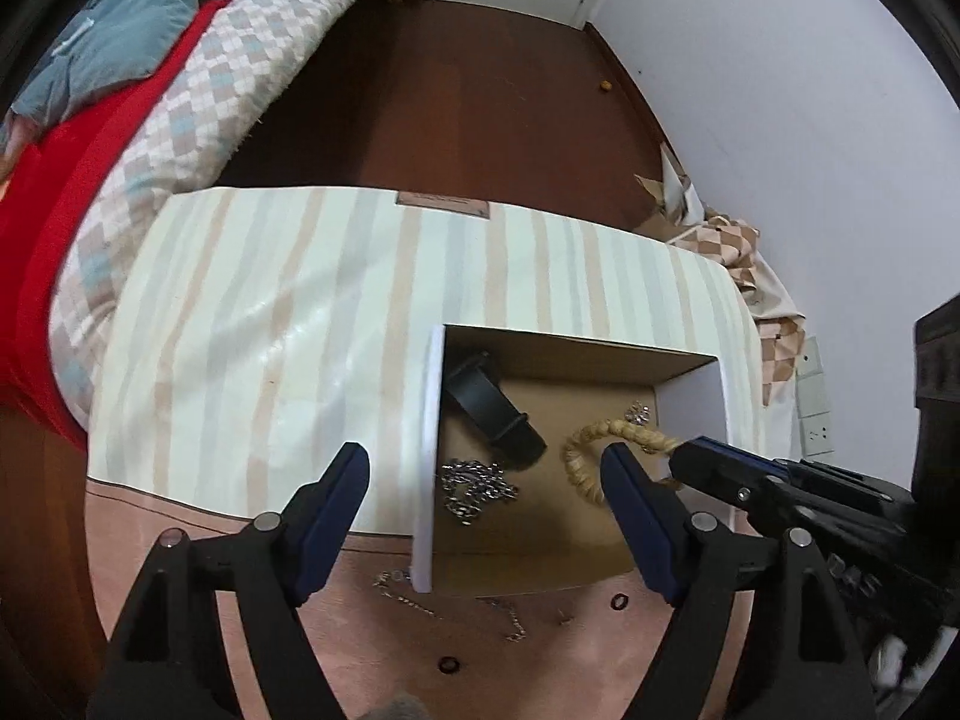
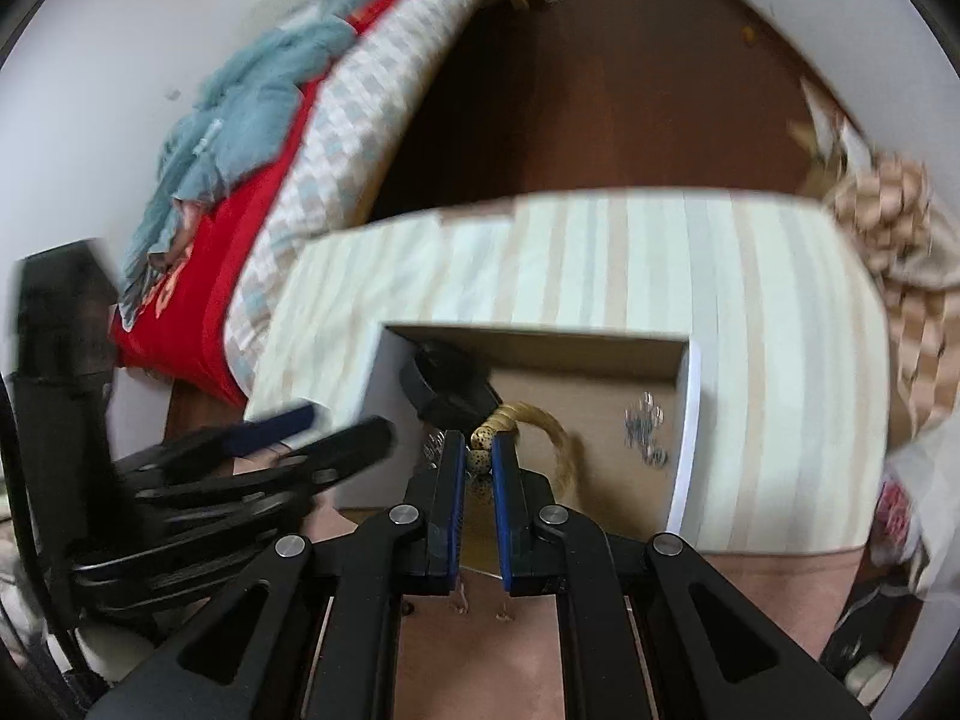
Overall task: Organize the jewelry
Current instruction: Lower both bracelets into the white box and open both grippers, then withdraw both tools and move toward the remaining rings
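Beaded bracelet (image 2: 543, 426): string of tan, wood-coloured beads, some speckled dark near the pinch point, curving in an open loop; in the left wrist view the same loop (image 1: 585, 456) arcs up off the box floor. Location: inside the open cardboard box (image 1: 540, 354), over its brown floor, toward the near right part. Box has white walls and sits on a striped cloth (image 1: 270, 312) in pale green, beige and grey. Other contents: black strap-like item (image 1: 489, 408) at far left of box; heap of silver chain (image 1: 474, 489) at near left; small silver cluster (image 1: 639, 411) toward the far right corner. Outside the box, on the pinkish surface (image 1: 180, 528) near its front wall: thin chain (image 1: 408, 591), two small dark rings (image 1: 619, 602). Right gripper (image 2: 480, 462): blue-padded fingers drawn close, pinching the bracelet's beads between the tips, reaching into the box from the near side, low over its floor. Left gripper (image 1: 483, 468): fingers spread wide, nothing between them, poised above the box's near left wall, pointing forward and down. Right wrist view motion-blurred; fine bead detail uncertain
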